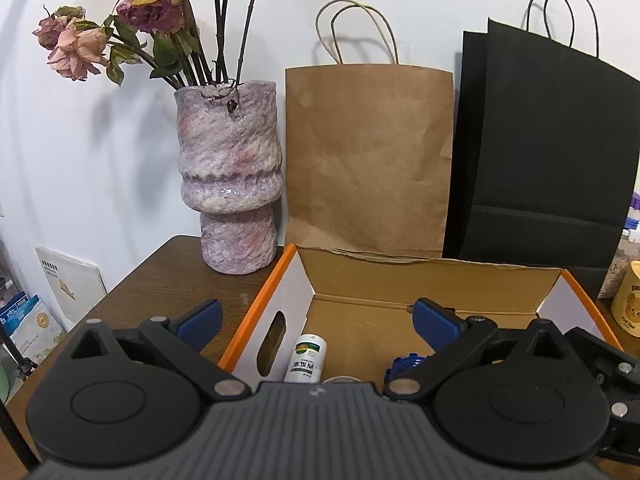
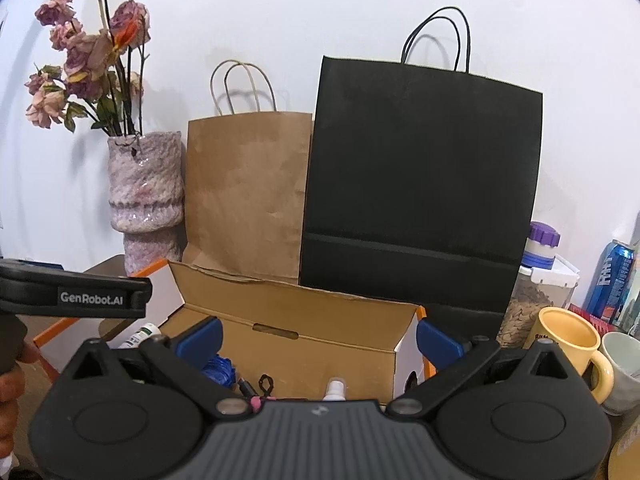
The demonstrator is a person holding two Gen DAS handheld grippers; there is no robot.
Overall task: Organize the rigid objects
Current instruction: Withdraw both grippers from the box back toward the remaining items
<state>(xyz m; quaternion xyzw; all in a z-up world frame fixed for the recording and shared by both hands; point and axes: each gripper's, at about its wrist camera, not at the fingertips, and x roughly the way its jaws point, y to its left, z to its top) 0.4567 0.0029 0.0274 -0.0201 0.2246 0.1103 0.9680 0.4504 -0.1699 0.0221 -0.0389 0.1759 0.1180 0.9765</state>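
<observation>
An open cardboard box point(image 1: 400, 280) with orange edges sits on the brown table. Inside lie a white bottle with a green label point(image 1: 306, 358) and a blue object point(image 1: 406, 364). My left gripper point(image 1: 316, 318) is open and empty above the box's near side. In the right wrist view the box point(image 2: 320, 320) holds the blue object point(image 2: 218, 368), a small black item point(image 2: 264, 382), a white spray top point(image 2: 335, 388) and the white bottle point(image 2: 140, 334). My right gripper point(image 2: 318, 340) is open and empty over the box. The left gripper's body point(image 2: 72, 294) shows at the left.
A purple vase point(image 1: 230, 180) with dried roses, a brown paper bag point(image 1: 368, 160) and a black paper bag point(image 1: 548, 152) stand behind the box against the wall. A yellow mug point(image 2: 568, 340), a white mug point(image 2: 624, 364), a blue can point(image 2: 612, 276) and a jar point(image 2: 532, 304) stand to the right.
</observation>
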